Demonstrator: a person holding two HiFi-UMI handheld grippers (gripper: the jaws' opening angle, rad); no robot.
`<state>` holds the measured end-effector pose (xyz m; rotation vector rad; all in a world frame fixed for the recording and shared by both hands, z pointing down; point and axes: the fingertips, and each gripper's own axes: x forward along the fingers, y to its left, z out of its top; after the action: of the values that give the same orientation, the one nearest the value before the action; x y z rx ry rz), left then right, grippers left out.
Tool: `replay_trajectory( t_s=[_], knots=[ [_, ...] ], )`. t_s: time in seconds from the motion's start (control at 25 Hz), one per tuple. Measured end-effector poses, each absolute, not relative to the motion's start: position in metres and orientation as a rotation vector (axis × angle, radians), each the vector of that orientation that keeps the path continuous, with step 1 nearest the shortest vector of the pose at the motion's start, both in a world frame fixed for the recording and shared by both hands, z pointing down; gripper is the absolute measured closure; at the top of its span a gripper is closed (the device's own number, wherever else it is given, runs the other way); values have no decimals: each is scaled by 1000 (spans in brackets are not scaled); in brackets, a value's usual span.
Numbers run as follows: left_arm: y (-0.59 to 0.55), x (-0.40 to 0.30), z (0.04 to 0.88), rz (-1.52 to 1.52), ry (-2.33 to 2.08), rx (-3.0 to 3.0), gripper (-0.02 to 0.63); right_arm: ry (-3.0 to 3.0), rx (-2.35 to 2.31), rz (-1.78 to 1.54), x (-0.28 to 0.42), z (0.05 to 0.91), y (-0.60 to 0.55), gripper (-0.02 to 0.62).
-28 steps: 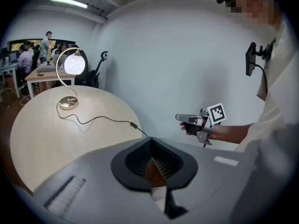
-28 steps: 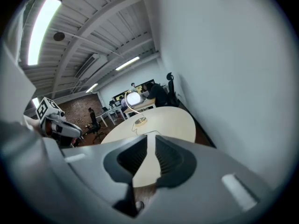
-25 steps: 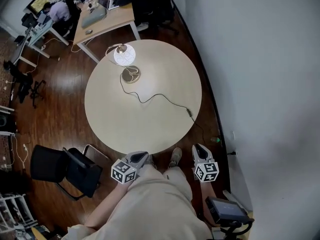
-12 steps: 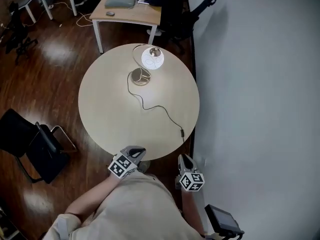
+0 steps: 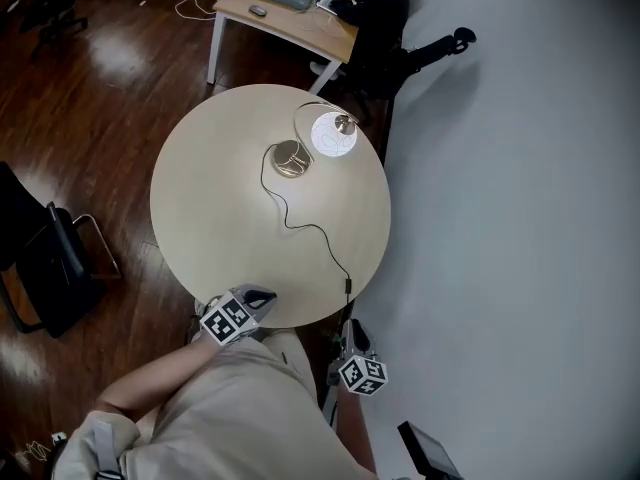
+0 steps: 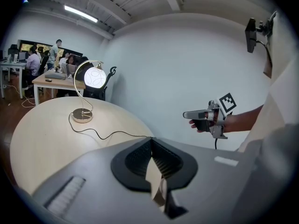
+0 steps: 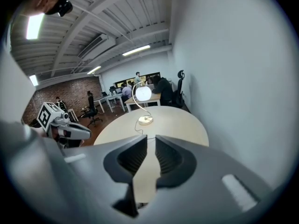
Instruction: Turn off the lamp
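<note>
The person's pale clothes (image 5: pixel 250 408) fill the bottom of the head view. The left gripper (image 5: pixel 262 295) is held at the near edge of the round table (image 5: pixel 210 208), with its tip just over the rim. Its jaws are pressed together and nothing is between them. The right gripper (image 5: pixel 354 336) is off the table, a little lower in the picture, in the gap between the table and the white wall (image 5: pixel 520 218). Its jaws stand a little apart – a thin gap shows between them, and it is empty. Both grippers point toward the far side of the table.

A thin black cord (image 5: pixel 310 230) comes over the near edge of the table, close to the right gripper. There is a small dark piece (image 5: pixel 348 286) on the cord near that edge. The cord wiggles across the pale tabletop to the lamp.

The lamp sits on the far side of the table, well apart from both grippers. It has a round metal base (image 5: pixel 290 158) and a thin curved stem. Its round globe (image 5: pixel 333 135) hangs just beside the base and glows white – the lamp is on.

A black chair (image 5: pixel 40 258) stands on the dark wooden floor (image 5: pixel 120 78) to the left of the table. Beyond the table is a wooden desk (image 5: pixel 290 13), and someone in dark clothes (image 5: pixel 385 18) sits there next to the wall.
</note>
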<state>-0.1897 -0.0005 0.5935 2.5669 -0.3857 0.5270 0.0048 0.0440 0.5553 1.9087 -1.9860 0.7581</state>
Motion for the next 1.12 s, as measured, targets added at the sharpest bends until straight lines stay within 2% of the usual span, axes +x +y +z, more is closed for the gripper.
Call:
replay_trajectory(
  t_s=[0.28, 0.44, 0.76, 1.12],
  knots=[
    [-30, -203, 599, 601, -471, 2548, 606, -2007, 1838, 799, 18, 581, 25, 548],
    [-58, -176, 612, 617, -580, 2465, 606, -2020, 1772, 790, 68, 609, -7, 548],
    [-40, -113, 598, 651, -567, 2411, 606, -1935, 1730, 845, 121, 687, 8, 546],
    [-18, -57, 614, 803, -564, 2399, 606, -1981, 1604, 851, 152, 737, 5, 512]
  ],
)
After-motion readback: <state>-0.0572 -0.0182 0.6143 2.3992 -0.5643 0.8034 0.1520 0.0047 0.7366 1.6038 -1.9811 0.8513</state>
